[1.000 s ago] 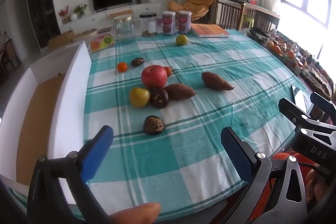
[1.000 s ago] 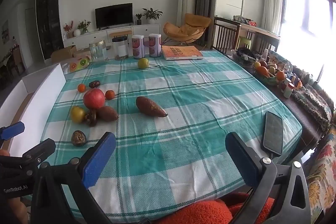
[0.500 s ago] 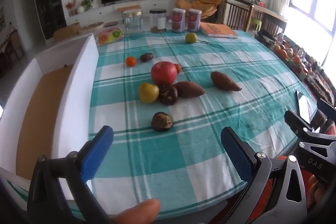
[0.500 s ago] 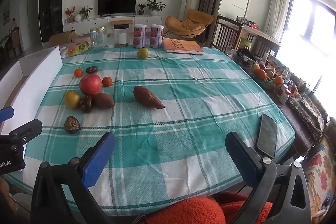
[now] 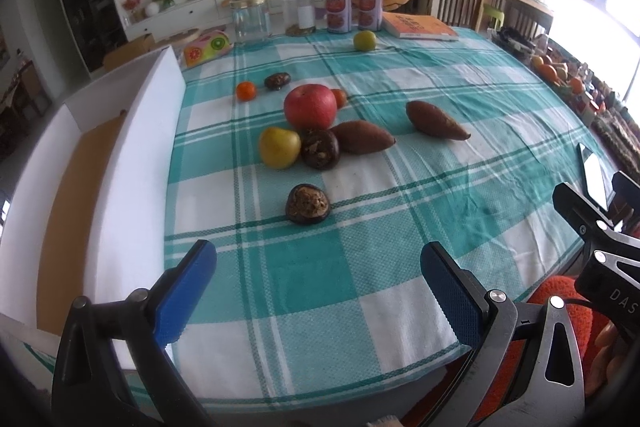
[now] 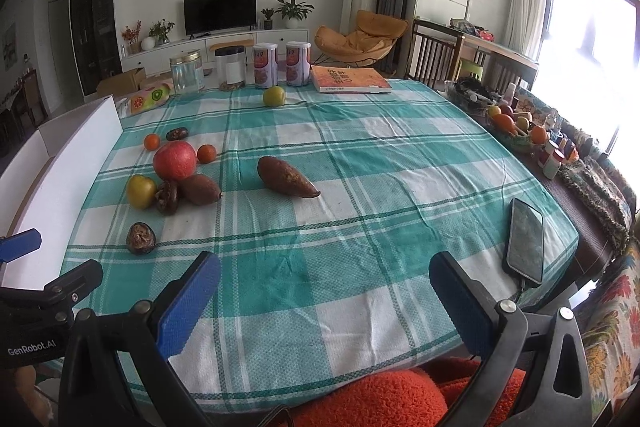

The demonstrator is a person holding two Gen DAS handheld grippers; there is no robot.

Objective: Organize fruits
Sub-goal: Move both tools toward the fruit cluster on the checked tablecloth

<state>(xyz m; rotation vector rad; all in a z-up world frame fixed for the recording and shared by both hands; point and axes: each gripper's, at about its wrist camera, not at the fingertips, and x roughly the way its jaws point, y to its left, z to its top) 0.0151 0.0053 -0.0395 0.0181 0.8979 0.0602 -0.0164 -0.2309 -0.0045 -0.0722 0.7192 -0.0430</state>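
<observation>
The right gripper (image 6: 324,293) hangs wide apart and empty over the near edge of the checked tablecloth (image 6: 360,155); far to its left a red apple (image 6: 175,159) touches a sweet potato (image 6: 199,189), another sweet potato (image 6: 287,182) lying apart

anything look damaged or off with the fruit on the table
Yes: the dark round fruit nearest the left tongs has a broken, crumbly brown top, and another beside the yellow fruit looks the same. The rest looks intact.
</observation>
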